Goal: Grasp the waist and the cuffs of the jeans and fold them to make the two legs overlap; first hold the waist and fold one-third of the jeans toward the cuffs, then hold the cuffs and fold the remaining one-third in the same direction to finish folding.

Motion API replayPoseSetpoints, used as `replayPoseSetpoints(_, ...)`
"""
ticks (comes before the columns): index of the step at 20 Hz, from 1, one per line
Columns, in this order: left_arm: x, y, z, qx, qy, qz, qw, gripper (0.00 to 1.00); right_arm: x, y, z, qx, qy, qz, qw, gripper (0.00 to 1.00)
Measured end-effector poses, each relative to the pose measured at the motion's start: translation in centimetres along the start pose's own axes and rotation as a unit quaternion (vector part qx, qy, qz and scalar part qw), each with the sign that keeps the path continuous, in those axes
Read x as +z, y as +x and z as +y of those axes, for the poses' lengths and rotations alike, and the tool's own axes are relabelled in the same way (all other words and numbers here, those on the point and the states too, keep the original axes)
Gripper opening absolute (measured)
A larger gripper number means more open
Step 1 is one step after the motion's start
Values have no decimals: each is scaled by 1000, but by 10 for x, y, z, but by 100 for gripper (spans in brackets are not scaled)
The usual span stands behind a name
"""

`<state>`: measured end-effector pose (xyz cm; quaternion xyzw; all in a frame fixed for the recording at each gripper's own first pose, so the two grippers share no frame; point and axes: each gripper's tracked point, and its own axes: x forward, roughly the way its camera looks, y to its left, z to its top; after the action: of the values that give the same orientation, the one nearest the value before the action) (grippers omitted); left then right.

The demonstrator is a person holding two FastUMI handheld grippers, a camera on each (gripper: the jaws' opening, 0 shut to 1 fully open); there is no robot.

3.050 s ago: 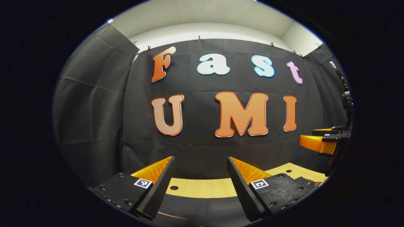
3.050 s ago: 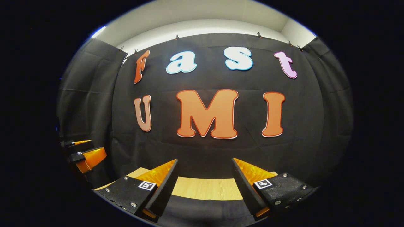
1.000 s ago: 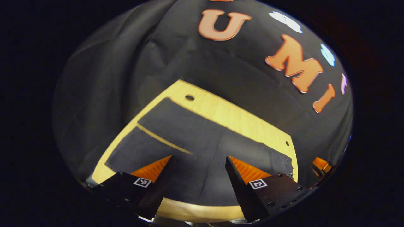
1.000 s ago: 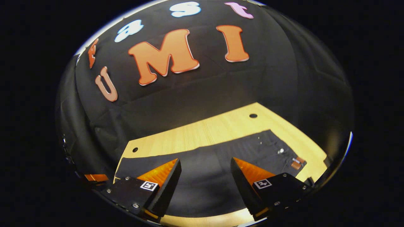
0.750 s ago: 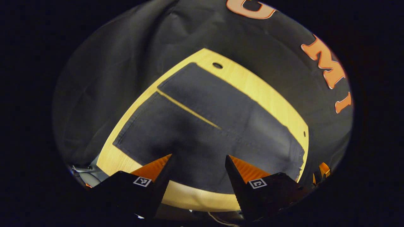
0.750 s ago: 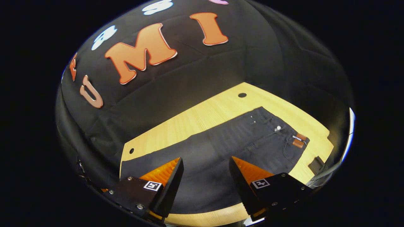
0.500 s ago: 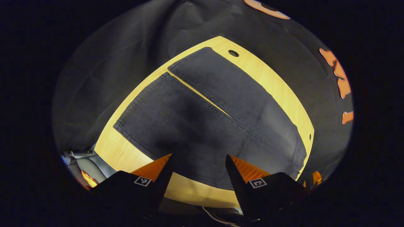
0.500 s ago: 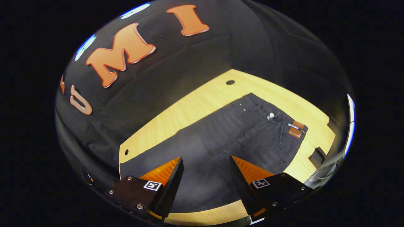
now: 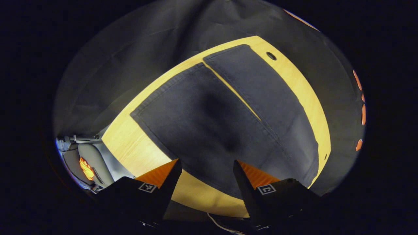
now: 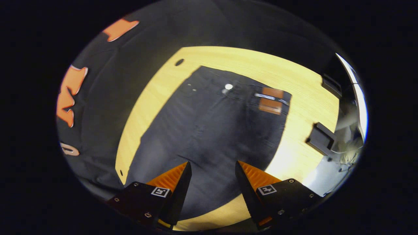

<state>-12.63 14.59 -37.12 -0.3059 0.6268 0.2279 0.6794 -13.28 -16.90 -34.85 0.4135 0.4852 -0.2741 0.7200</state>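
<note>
Dark jeans point(image 9: 209, 117) lie flat on a light wooden table point(image 9: 137, 153), their two legs side by side with a thin strip of wood between them. The cuffs point(image 9: 163, 88) point to the upper left in the left gripper view. My left gripper point(image 9: 206, 169) hangs open above the near leg, touching nothing. In the right gripper view the jeans point(image 10: 212, 130) show their waist point(image 10: 241, 88) with a metal button and a brown patch point(image 10: 270, 105). My right gripper point(image 10: 212, 171) is open above the thigh area, holding nothing.
A small black block point(image 10: 321, 138) sits at the table's right edge near the waist. The table has small round holes point(image 9: 271, 56) near its corners. Black cloth walls surround the table. Beyond the left edge a grey chair-like object point(image 9: 91, 160) shows below.
Both grippers have tilted down from facing the wall to looking onto the table and the jeans. The right one has swung toward the waist, the left toward the legs and cuffs. Both stay open.
</note>
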Motion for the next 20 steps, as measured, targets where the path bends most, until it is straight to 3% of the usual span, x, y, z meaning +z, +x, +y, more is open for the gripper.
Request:
replayPoseSetpoints(8,-7,9,43,31,-49,30,998,95,18,16,-61,-43,81,19,996,83)
replayPoseSetpoints(9,-7,10,47,37,-52,28,998,95,20,18,-68,-54,90,16,994,72)
replayPoseSetpoints(10,-6,12,50,42,-54,29,997,95,22,19,-74,-60,96,15,993,83)
replayPoseSetpoints(13,-5,10,52,53,-68,32,996,99,26,26,-78,-62,109,19,992,88)
replayPoseSetpoints(14,-3,10,51,54,-72,34,995,99,25,30,-80,-66,109,19,992,98)
replayPoseSetpoints(20,8,18,60,81,-103,30,991,99,30,43,-81,-89,105,26,990,98)
